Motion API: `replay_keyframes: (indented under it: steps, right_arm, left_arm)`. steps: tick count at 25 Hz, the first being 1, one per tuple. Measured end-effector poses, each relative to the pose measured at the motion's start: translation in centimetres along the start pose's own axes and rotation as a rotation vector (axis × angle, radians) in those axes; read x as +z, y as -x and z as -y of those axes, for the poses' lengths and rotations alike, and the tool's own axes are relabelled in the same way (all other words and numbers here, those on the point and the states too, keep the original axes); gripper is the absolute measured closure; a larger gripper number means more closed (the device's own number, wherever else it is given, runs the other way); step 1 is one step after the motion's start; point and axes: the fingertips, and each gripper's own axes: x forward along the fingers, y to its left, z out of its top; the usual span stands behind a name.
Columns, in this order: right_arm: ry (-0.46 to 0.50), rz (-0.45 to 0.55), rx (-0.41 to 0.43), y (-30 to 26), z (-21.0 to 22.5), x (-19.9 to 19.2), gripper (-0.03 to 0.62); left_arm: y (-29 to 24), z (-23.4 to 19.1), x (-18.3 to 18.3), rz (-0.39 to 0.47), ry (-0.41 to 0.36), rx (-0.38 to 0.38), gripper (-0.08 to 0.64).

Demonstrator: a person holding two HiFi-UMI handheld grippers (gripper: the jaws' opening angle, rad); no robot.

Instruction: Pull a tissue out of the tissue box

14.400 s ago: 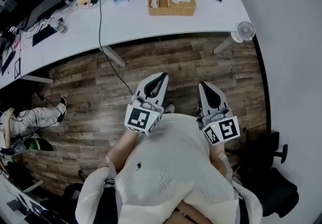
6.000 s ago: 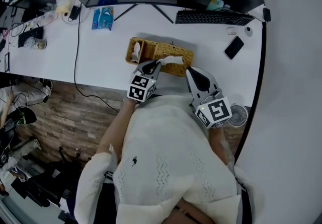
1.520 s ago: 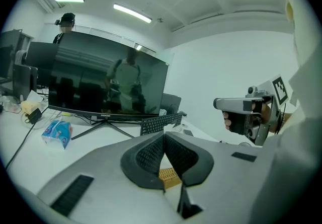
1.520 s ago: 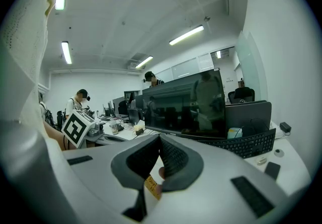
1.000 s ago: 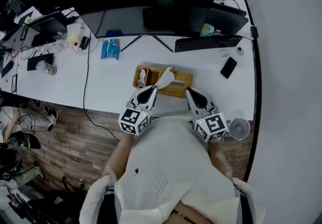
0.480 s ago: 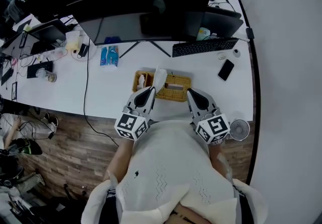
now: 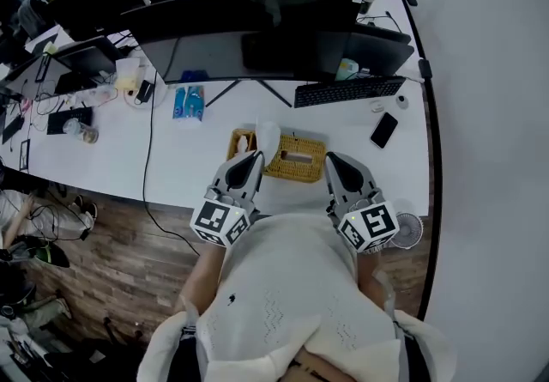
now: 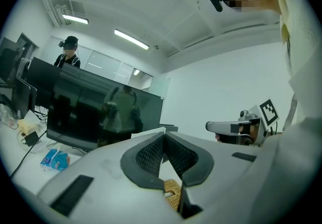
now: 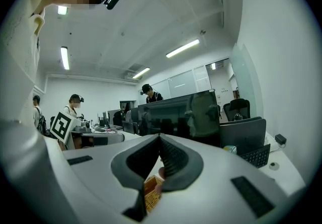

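Note:
A wicker tissue box (image 7: 300,158) stands on the white desk (image 7: 206,157) near its front edge. A white tissue (image 7: 268,137) stands up over the box's left end, and my left gripper (image 7: 256,155) is shut on it. In the left gripper view the jaws of that gripper (image 8: 162,135) meet at the tip, with the tissue's edge (image 8: 146,132) showing just beyond and the wicker (image 8: 172,191) below. My right gripper (image 7: 329,157) hovers at the box's right end, shut with nothing in it. Its jaws (image 9: 160,136) touch at the tip above the wicker (image 9: 151,191).
Dark monitors (image 7: 257,28) line the back of the desk, with a keyboard (image 7: 347,90), a phone (image 7: 383,130) and a blue packet (image 7: 189,103) around the box. A small fan (image 7: 405,227) sits at the right corner. Cables trail left over the wooden floor (image 7: 103,269).
Both grippers have risen. The tissue has come up out of the box's slot with the left gripper and now stands over the box's left end.

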Motion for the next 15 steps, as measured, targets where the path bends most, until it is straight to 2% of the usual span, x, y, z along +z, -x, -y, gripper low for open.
replay_keyframes:
  steps: [8,15]
  right_arm:
    - [-0.007,0.028,0.010,0.1,-0.4,1.3,0.591]
    - [0.004,0.049,0.024,0.2,-0.7,2.3,0.591]
  left_arm:
    - [0.2,0.7,2.8,0.058,-0.026,-0.004,0.546]
    - [0.7,1.7,6.0,0.110,-0.092,-0.003,0.546]
